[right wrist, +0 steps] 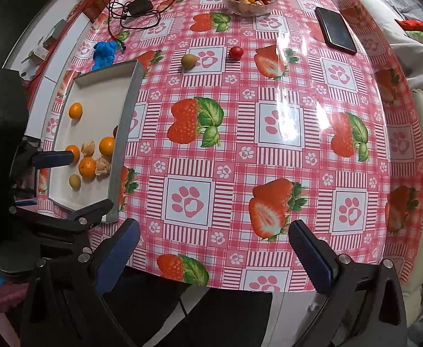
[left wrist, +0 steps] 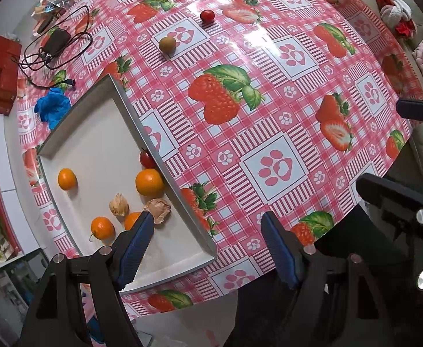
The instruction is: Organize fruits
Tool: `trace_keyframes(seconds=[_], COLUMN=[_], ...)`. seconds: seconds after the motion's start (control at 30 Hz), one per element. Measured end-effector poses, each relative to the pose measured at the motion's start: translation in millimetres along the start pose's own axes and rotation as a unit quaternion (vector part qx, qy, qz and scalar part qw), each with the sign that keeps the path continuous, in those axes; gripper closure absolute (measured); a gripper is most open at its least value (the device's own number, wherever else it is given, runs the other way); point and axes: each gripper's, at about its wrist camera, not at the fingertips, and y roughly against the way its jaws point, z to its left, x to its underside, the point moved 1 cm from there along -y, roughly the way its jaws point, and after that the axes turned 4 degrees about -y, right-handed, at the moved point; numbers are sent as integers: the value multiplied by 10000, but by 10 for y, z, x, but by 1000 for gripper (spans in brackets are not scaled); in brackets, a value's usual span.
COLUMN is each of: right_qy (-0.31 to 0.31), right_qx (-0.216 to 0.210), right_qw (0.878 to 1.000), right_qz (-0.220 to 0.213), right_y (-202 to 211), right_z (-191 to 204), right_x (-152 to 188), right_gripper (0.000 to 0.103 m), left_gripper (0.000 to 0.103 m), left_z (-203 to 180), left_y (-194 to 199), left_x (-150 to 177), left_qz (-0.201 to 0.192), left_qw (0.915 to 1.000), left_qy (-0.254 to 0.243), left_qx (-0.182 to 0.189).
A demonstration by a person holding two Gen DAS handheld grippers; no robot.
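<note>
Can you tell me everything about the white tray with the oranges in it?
The tray is a shallow rectangle, white inside, with low grey walls that look like metal. It lies flat on the pink strawberry tablecloth, near the table's left edge. Inside are four oranges, two papery husked fruits, a small green fruit and a red tomato tucked against the wall. The far half is bare. A blue glove lies just past its far end. The left claw hovers over its near corner, holding nothing.

A round table in glossy pink strawberry-print oilcloth (right wrist: 240, 150) bears a white rectangular tray (right wrist: 95, 92) at left, a red cherry tomato (right wrist: 236, 52) and green-brown round fruit (right wrist: 188, 60) farther off, a glass fruit bowl (right wrist: 249, 0) and black phone (right wrist: 335, 30) at the far side.
</note>
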Motion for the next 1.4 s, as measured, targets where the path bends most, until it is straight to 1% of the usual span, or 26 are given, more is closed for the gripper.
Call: trace_keyframes(seconds=[0.5,0.8,1.4], right_qy=[-99,-123,-240], right_qx=[-56,-96,-106], right_qw=[9999,9998,9995], right_qz=[-8,80,189], right_y=[2,-49,-95], right_z=[-26,-26,-119], right_x=[48,69,72], right_gripper=[0,0,0], left_gripper=[23,23,23], left_z=[-22,-11,-73], left_y=[21,-12,-56], left_x=[43,68,-20], left_qz=[-22,47,141], left_qw=[10000,10000,9999], left_qy=[-6,24,-48], left_qx=[-44,-10,43])
